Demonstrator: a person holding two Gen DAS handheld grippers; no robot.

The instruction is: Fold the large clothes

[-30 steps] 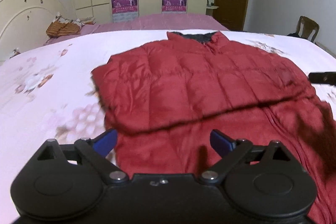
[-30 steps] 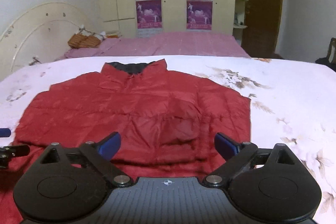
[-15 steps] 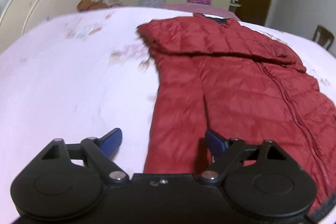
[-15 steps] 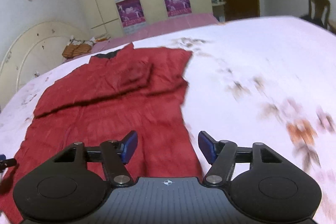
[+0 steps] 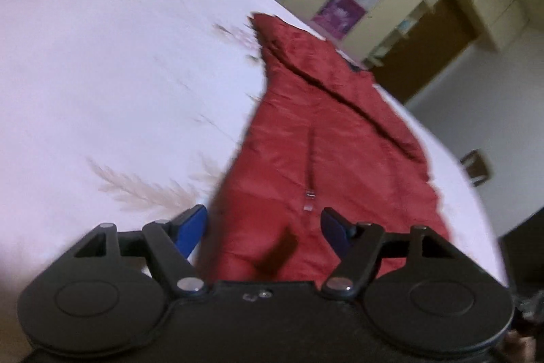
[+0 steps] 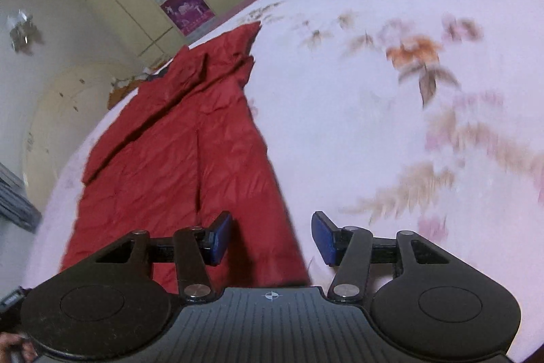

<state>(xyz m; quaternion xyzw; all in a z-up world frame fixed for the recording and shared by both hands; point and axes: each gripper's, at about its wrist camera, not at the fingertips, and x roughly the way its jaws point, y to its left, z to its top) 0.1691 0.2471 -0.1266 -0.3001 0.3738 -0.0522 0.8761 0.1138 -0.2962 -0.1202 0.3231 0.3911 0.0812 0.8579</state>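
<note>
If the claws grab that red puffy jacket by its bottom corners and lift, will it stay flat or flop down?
The red jacket would probably flop: its sleeves already lie folded over and its fabric creases softly on the bed. The quilted puffiness suggests it is light for its size. Its sheen hints it may slip, so each claw likely needs a firm pinch.

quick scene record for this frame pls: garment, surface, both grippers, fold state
garment: red puffer jacket, lying flat, zipper up
surface: floral bedsheet
fold state: sleeves already folded across the chest; bottom hem not yet folded
left gripper: jaws have just been closing, hem corner between the fingers, pads not pressing
right gripper: jaws have just been closing, straddling the jacket's opposite hem edge, no grip yet
</note>
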